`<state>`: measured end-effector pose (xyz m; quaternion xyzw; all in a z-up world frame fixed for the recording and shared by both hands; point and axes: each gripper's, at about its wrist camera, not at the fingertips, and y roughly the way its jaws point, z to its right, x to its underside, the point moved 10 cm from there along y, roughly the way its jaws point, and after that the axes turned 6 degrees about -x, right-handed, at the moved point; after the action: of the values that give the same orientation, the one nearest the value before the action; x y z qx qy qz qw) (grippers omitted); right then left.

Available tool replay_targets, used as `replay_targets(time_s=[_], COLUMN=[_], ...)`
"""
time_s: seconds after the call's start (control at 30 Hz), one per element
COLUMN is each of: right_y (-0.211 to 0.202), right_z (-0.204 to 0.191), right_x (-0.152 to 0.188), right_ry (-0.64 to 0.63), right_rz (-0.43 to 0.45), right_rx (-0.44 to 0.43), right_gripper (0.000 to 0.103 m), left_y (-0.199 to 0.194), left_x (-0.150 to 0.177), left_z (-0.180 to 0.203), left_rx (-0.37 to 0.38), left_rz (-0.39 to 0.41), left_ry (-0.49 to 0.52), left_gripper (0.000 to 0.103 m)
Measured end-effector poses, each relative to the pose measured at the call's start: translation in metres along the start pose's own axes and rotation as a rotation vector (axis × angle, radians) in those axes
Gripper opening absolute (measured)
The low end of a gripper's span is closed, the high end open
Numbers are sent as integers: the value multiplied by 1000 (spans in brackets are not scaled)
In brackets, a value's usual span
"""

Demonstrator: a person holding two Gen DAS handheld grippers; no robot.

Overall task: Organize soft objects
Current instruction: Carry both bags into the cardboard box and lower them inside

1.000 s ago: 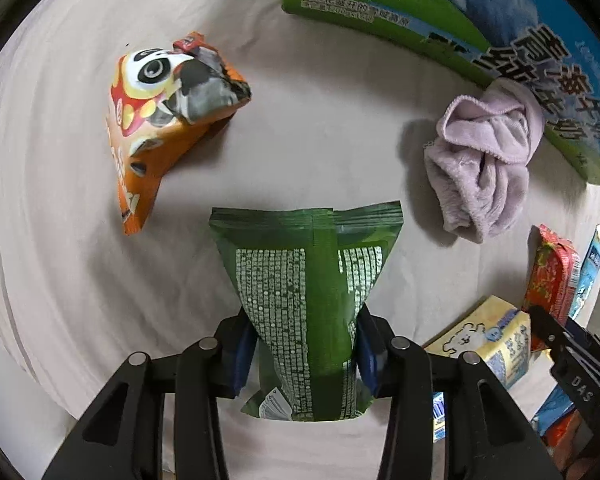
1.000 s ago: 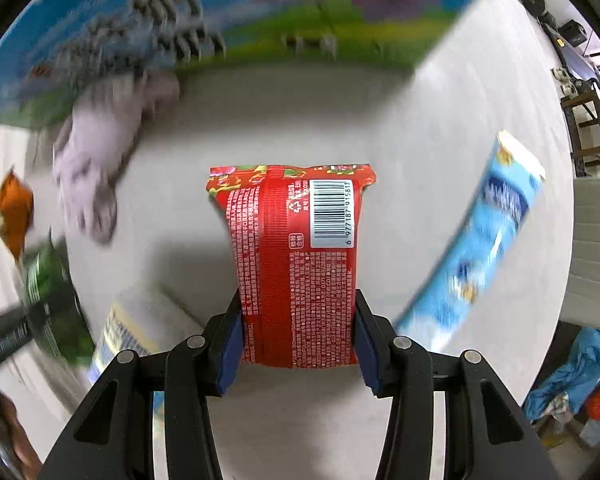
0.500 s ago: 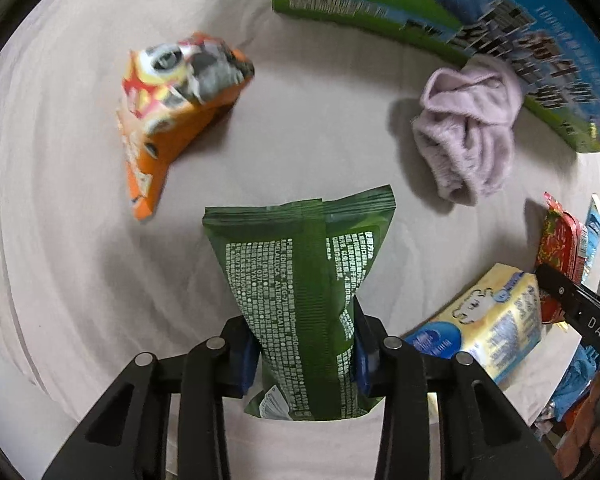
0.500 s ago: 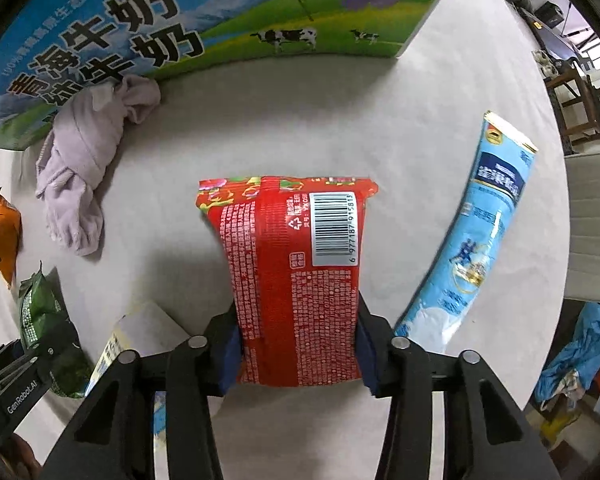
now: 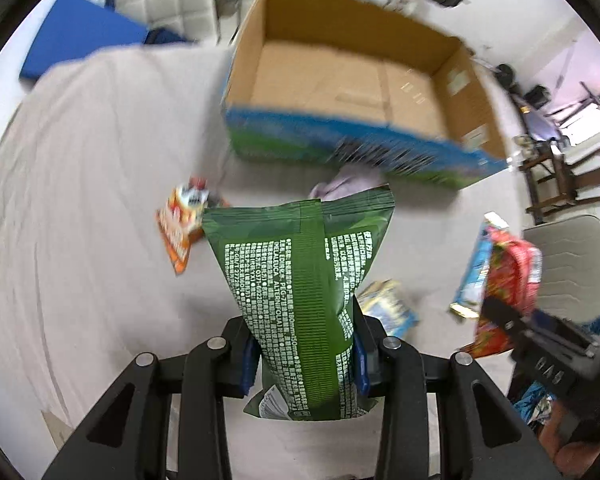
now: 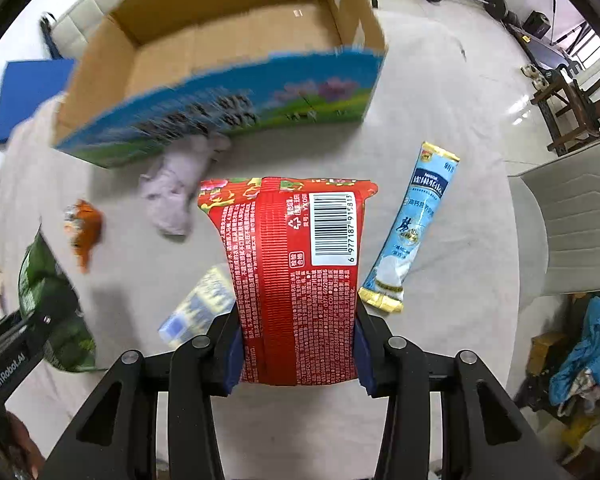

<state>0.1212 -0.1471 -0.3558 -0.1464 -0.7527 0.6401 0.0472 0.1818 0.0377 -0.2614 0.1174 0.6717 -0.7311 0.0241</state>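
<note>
My left gripper [image 5: 302, 360] is shut on a green packet [image 5: 300, 280] and holds it well above the cloth-covered table. My right gripper [image 6: 296, 354] is shut on a red packet [image 6: 292, 272], also raised. The red packet also shows in the left wrist view [image 5: 508, 272], and the green packet in the right wrist view [image 6: 48, 300]. An open cardboard box [image 5: 340, 80] with blue-green sides stands at the back, its inside bare. The box also shows in the right wrist view [image 6: 228, 40].
On the table lie a lilac cloth [image 6: 180, 184], an orange snack bag [image 5: 180, 220], a yellow-blue packet [image 5: 392, 308] and a long blue sachet [image 6: 412, 224]. A grey chair [image 6: 572, 228] stands at the right. A blue mat [image 5: 80, 44] lies behind.
Both grippers have risen and tilted up with their packets. The table items now look smaller and the open box interior has come into view.
</note>
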Motion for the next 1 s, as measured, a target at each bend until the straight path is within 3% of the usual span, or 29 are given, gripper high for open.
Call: replay_targets(time_s=[0.17, 0.23, 0.33, 0.5, 0.8, 1.0], right_y=[-41, -61, -76, -92, -21, 40], right_z=[-3, -10, -15, -11, 8, 16], right_x=[-7, -15, -42, -99, -218, -269], right_ry=[-5, -17, -43, -77, -96, -106], right_rz=[63, 83, 119, 151, 88, 33], right_rx=[-68, -85, -103, -105, -83, -72], right_gripper=[47, 47, 47, 47, 47, 47], left_y=[-25, -31, -27, 14, 112, 172], left_x=[-18, -31, -59, -117, -220, -264], left_z=[54, 57, 74, 108, 127, 135], left_rx=[50, 73, 98, 121, 167, 162], left_rz=[70, 83, 87, 65, -115, -192], left_ry=[44, 56, 57, 47, -21, -24], left_gripper=[33, 33, 33, 33, 33, 33])
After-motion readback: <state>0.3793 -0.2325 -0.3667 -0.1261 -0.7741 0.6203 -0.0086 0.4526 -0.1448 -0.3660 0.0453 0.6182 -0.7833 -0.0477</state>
